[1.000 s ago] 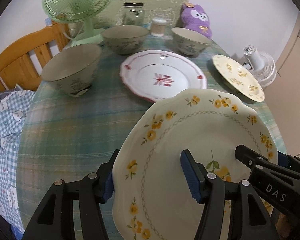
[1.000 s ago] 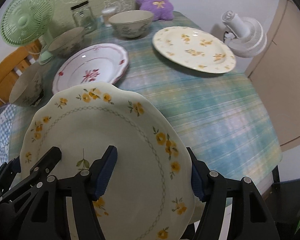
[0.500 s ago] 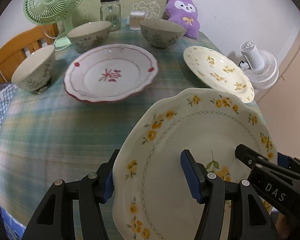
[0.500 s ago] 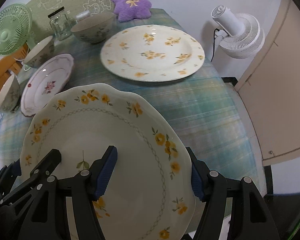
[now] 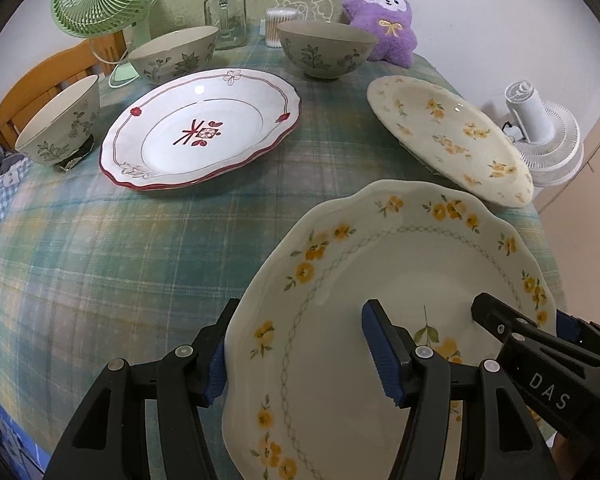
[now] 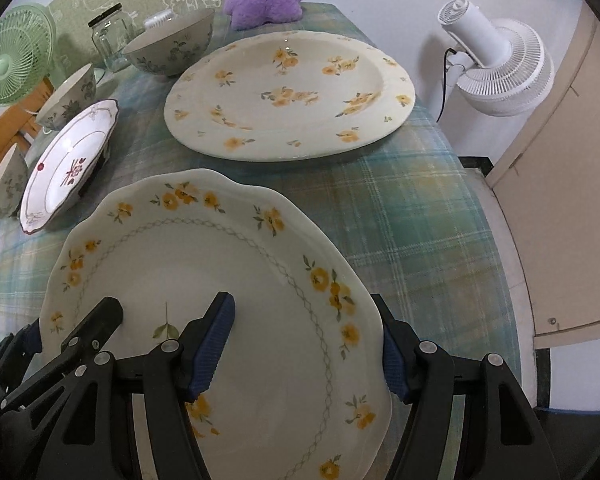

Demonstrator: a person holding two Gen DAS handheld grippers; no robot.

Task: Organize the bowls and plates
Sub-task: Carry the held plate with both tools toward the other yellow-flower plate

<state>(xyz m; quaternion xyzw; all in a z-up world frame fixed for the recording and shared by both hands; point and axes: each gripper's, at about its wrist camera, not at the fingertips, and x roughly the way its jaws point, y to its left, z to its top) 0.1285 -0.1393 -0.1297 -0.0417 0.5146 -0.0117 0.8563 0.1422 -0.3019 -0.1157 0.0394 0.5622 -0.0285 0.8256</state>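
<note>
Scalloped plate (image 5: 400, 300): carried above the tabletop (image 5: 120, 260), left gripper (image 5: 300, 354) and right gripper (image 6: 308, 344) each clamped on an opposite rim. Likely goal: round plate (image 6: 292, 92) beyond. Advice: keep level, lower both sides together, release only once seated.

Yellow-floral plate (image 5: 380, 280) aloft, tilted

"DAS" is printed on the right gripper (image 5: 496, 322).
</note>
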